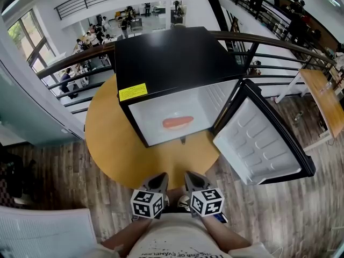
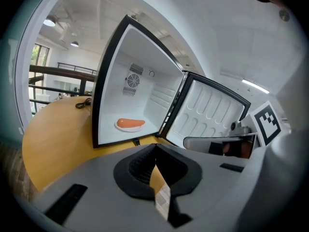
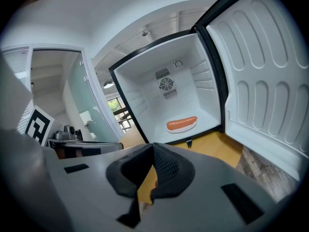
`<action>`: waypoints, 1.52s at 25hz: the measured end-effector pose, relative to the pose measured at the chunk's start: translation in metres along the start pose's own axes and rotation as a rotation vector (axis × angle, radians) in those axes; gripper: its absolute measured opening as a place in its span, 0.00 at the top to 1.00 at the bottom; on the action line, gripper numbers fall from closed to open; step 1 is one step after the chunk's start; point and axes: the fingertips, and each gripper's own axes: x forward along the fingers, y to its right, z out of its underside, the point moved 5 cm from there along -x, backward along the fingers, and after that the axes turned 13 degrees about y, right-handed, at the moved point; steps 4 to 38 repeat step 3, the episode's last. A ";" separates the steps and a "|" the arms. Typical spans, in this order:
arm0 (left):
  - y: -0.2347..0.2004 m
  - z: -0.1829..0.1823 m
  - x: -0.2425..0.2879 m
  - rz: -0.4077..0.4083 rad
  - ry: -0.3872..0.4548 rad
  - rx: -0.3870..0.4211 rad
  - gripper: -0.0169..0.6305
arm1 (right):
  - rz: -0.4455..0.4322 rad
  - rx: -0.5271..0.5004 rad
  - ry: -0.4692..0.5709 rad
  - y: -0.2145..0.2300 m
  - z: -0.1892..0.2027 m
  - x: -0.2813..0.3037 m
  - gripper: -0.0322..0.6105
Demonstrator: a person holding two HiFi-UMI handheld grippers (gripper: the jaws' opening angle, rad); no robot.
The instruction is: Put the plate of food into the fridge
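The plate (image 3: 181, 129), bearing what looks like a sausage (image 3: 182, 123), lies on the floor inside the open fridge (image 1: 172, 58), which stands on the round bench (image 1: 110, 144). The left tool (image 2: 155, 148) and right tool (image 3: 153, 146) are both clenched on nothing, close to the person's body.

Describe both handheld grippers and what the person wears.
The left gripper and the right gripper each have a smooth grey body with two black ribbed pads. Each also carries a white cube with black square markers. No cables show. The person wears a light T-shirt with dark print.
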 end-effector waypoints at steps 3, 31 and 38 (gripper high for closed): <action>0.000 0.002 0.000 0.011 0.002 -0.022 0.94 | 0.006 0.006 0.000 0.001 0.001 -0.002 0.91; 0.000 0.002 0.000 0.011 0.002 -0.022 0.94 | 0.006 0.006 0.000 0.001 0.001 -0.002 0.91; 0.000 0.002 0.000 0.011 0.002 -0.022 0.94 | 0.006 0.006 0.000 0.001 0.001 -0.002 0.91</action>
